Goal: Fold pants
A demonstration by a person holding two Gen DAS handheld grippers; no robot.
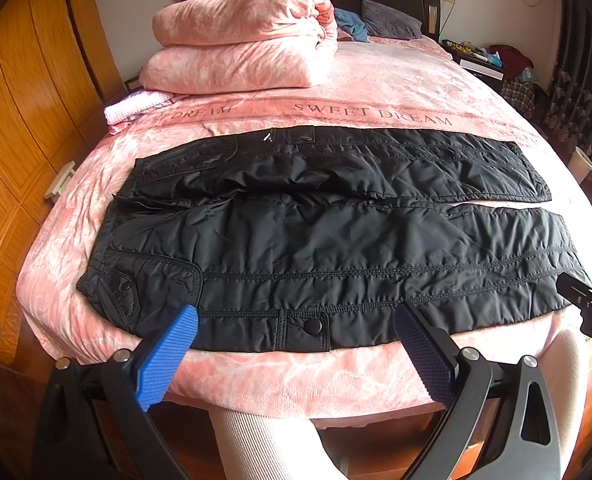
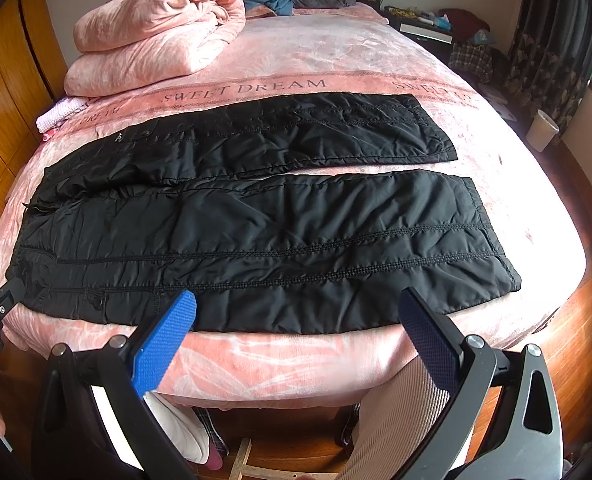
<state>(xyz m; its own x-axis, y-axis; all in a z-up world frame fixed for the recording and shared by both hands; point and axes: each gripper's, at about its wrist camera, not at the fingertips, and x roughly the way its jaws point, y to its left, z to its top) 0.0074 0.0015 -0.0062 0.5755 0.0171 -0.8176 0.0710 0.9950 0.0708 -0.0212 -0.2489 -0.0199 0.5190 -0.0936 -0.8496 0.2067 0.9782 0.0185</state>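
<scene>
Black quilted pants (image 1: 315, 236) lie flat across the pink bed, waist to the left, both legs stretched to the right with a narrow gap between them. They also show in the right wrist view (image 2: 256, 236). My left gripper (image 1: 296, 316) is open, its blue pads (image 1: 168, 356) hovering over the near edge of the pants by the waist pocket. My right gripper (image 2: 296, 304) is open above the near leg's lower edge. Neither holds anything. The right gripper's tip shows at the left view's right edge (image 1: 587, 300).
A folded pink quilt (image 1: 244, 36) is stacked at the bed's back left. The pink "SWEET DREAM" bedspread (image 1: 375, 80) covers the bed. Wooden wardrobe doors (image 1: 24, 120) stand at left. A nightstand with clutter (image 2: 427, 24) and a white bin (image 2: 541, 130) are at right.
</scene>
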